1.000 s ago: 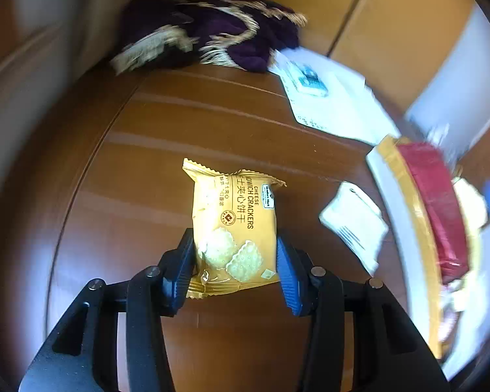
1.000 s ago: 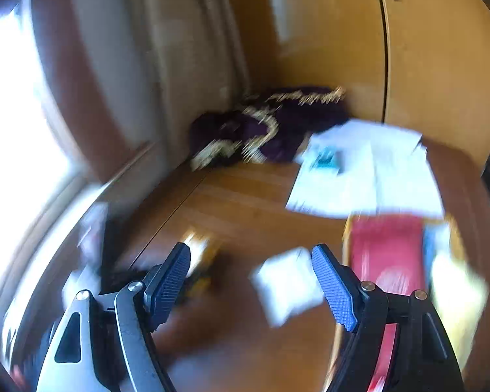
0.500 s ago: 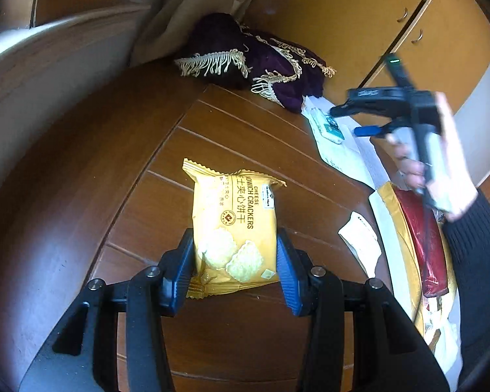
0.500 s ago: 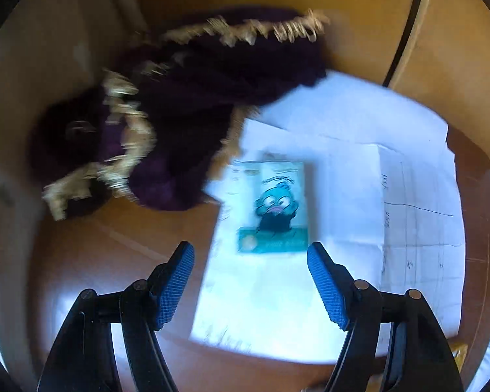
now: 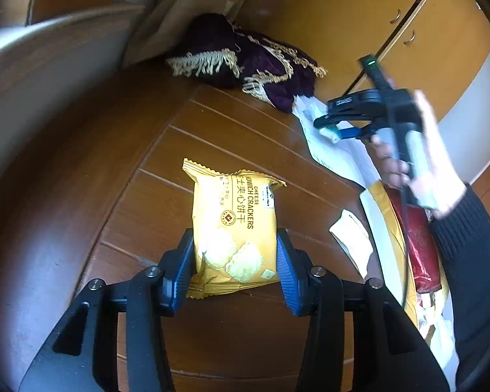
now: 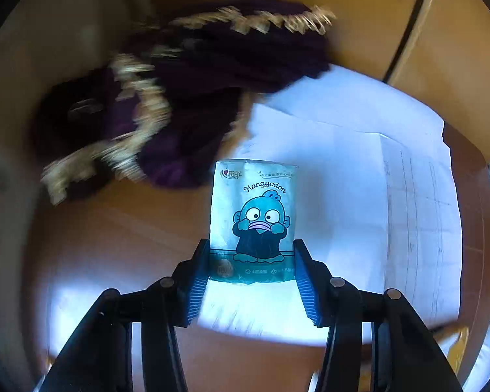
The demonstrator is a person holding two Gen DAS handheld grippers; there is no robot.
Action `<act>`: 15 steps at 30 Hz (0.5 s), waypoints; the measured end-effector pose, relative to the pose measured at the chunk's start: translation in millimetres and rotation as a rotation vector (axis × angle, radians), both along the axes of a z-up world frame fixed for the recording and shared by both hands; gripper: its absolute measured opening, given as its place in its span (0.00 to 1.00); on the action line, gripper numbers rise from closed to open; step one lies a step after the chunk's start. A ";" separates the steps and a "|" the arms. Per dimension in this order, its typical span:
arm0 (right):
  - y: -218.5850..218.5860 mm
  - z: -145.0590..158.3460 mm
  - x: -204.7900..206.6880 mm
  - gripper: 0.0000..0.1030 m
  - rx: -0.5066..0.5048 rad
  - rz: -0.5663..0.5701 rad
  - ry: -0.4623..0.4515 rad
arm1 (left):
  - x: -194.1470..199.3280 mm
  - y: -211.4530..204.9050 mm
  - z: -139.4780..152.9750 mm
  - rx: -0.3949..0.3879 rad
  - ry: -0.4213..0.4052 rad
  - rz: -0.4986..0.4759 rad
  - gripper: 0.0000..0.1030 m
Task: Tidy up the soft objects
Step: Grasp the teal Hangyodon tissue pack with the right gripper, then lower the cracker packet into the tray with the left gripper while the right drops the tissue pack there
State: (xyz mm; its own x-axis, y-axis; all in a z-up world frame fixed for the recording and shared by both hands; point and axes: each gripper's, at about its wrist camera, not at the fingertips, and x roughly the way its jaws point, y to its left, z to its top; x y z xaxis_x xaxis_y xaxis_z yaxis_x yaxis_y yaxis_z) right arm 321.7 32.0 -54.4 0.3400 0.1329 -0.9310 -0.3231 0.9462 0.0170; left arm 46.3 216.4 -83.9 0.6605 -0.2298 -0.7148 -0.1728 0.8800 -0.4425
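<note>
A yellow cheese cracker packet is held between the blue pads of my left gripper, above the brown wooden table. In the right wrist view my right gripper is shut on a teal tissue packet printed with a cartoon character, over white papers. The left wrist view shows that right gripper at the far right, held by a person's hand. Whether the tissue packet has left the paper is unclear.
A crumpled purple cloth with gold fringe lies at the table's back by the wall. A tray with a red packet sits at the right. A small white packet lies beside it. Wooden cabinets stand behind.
My right gripper moved in over the white papers and shut on the teal tissue packet. My left gripper kept hold of the cracker packet and hardly moved in the last half second.
</note>
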 end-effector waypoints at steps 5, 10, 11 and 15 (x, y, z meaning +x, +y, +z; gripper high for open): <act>-36.2 56.8 -101.3 0.49 0.201 0.083 -0.091 | -1.6 -4.7 3.5 -0.018 -0.012 -0.015 0.44; -97.1 80.9 -208.6 0.49 0.334 0.082 -0.201 | -22.7 -33.2 19.1 -0.040 -0.035 -0.046 0.44; -107.9 81.4 -220.5 0.49 0.366 0.075 -0.210 | -26.3 -39.9 22.1 -0.043 -0.039 -0.055 0.44; -166.8 71.9 -283.0 0.49 0.481 -0.005 -0.248 | -46.3 -80.9 44.3 -0.047 -0.077 -0.101 0.44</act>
State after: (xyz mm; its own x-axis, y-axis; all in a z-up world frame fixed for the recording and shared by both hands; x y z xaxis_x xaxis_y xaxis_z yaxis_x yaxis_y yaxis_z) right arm 38.7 -134.8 17.6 0.5439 0.5219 -0.6571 -0.3682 0.8521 0.3720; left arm 0.0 135.5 -39.6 0.6845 -0.3301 -0.6500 -0.0480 0.8693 -0.4920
